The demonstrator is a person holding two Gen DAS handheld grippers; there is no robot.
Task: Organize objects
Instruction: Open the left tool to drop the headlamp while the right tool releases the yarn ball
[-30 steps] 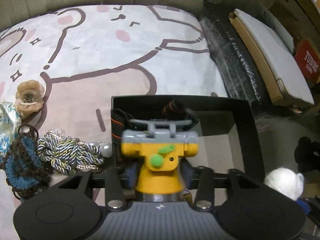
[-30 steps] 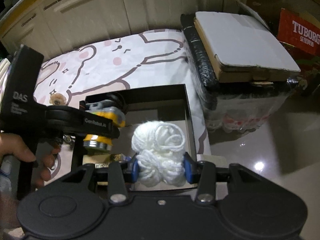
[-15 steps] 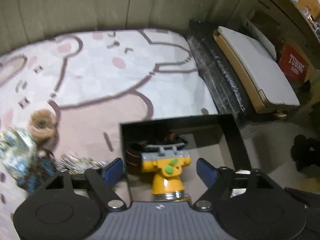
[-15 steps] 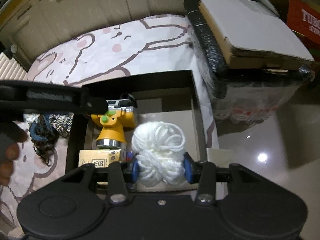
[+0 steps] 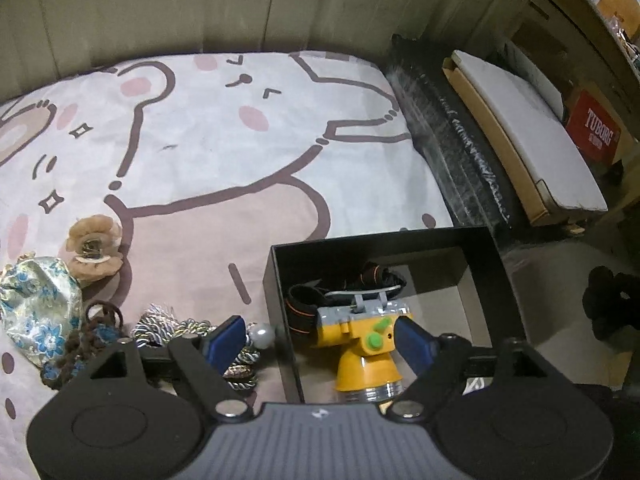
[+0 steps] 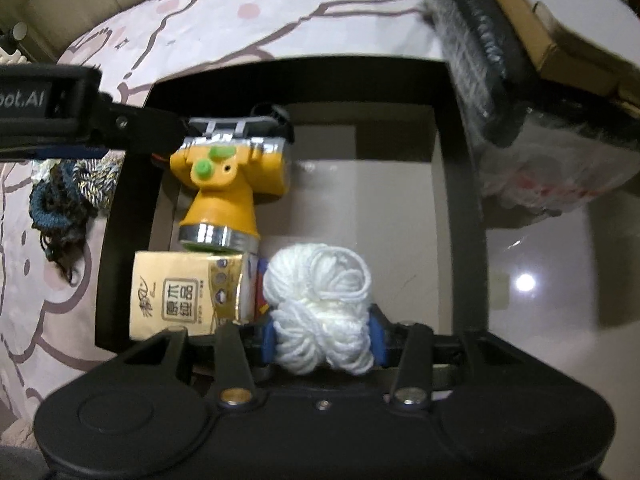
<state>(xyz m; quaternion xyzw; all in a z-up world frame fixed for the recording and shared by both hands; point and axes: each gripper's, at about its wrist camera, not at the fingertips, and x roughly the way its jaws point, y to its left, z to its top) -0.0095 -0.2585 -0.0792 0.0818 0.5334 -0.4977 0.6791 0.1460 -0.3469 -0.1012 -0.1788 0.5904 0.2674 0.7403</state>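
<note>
Left wrist view: the left gripper hangs with its blue pads spread wide, holding nothing — the yellow headlamp lies in the black box on the cartoon-print sheet.

Right wrist view: the right gripper is clamped on the white yarn ball over the box, beside a tissue packet.

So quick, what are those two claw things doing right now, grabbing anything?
Left gripper: open, holding nothing, above the yellow headlamp in the black box.
Right gripper: closed on the white yarn ball.
</note>
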